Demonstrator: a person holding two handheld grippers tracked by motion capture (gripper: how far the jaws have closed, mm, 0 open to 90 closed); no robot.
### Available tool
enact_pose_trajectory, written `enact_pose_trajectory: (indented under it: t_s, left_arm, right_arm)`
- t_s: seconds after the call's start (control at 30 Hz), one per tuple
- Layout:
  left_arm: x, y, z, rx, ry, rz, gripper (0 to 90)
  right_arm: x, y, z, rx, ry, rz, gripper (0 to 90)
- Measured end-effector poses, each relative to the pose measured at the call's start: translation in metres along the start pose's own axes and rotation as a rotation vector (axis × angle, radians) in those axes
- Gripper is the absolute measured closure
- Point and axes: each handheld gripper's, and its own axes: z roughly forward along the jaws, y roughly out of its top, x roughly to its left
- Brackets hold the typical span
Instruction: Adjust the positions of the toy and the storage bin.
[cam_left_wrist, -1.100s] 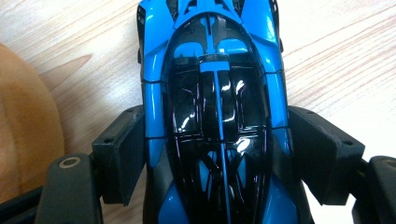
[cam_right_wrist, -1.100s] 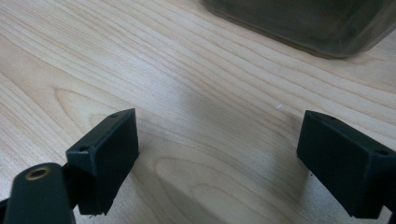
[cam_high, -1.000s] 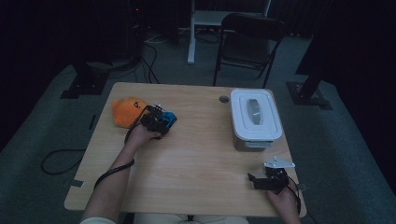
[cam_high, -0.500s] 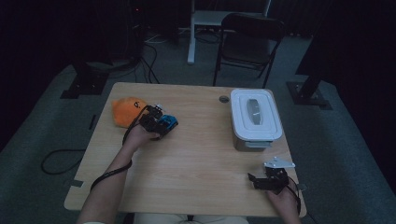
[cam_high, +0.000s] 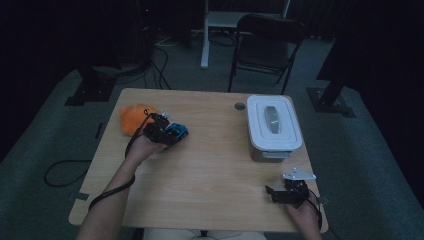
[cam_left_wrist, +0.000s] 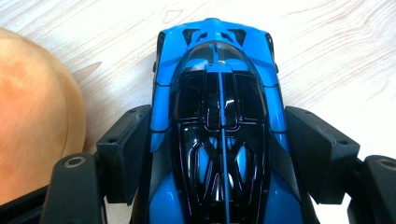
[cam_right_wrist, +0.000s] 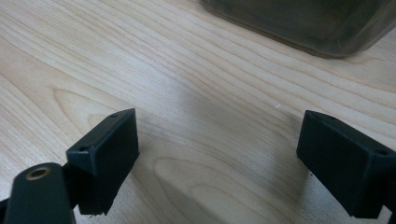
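Lifted slightly, left hand-held gripper (cam_left_wrist: 219, 154) clamps a blue toy car (cam_left_wrist: 217, 116); right hand-held gripper (cam_right_wrist: 219, 158) gapes.

toy car (cam_high: 176, 133) in left tongs (cam_high: 172, 136) | plush lump (cam_high: 134, 118), probably touching, left | lidded box (cam_high: 273, 127) far right

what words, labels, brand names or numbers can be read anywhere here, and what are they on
None can be read.
Blue and black toy car: no lettering or badge shows.
White lidded plastic box: no label shows.
Orange rounded soft thing: plain, no print shows.
Light wooden table: bare grain.
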Motion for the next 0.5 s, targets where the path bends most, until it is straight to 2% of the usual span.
enact_pose_trajectory:
  t_s: [0.17, 0.33, 0.47, 0.5]
  left_arm:
    - [-0.005, -0.010, -0.014, -0.011, 0.011, 0.031, 27.8]
    - [-0.006, -0.020, -0.028, -0.033, 0.006, 0.028, 27.8]
    - [-0.007, -0.032, -0.036, -0.030, -0.009, 0.029, 27.8]
    - [-0.009, -0.036, -0.038, -0.035, 0.002, 0.033, 27.8]
  right_arm:
    - [0.000, 0.000, 0.000, 0.000, 0.000, 0.000, 12.3]
    - [0.000, 0.000, 0.000, 0.000, -0.001, 0.001, 12.3]
    - [0.000, 0.000, 0.000, 0.000, -0.002, 0.003, 12.3]
    - [0.000, 0.000, 0.000, 0.000, -0.002, 0.003, 12.3]
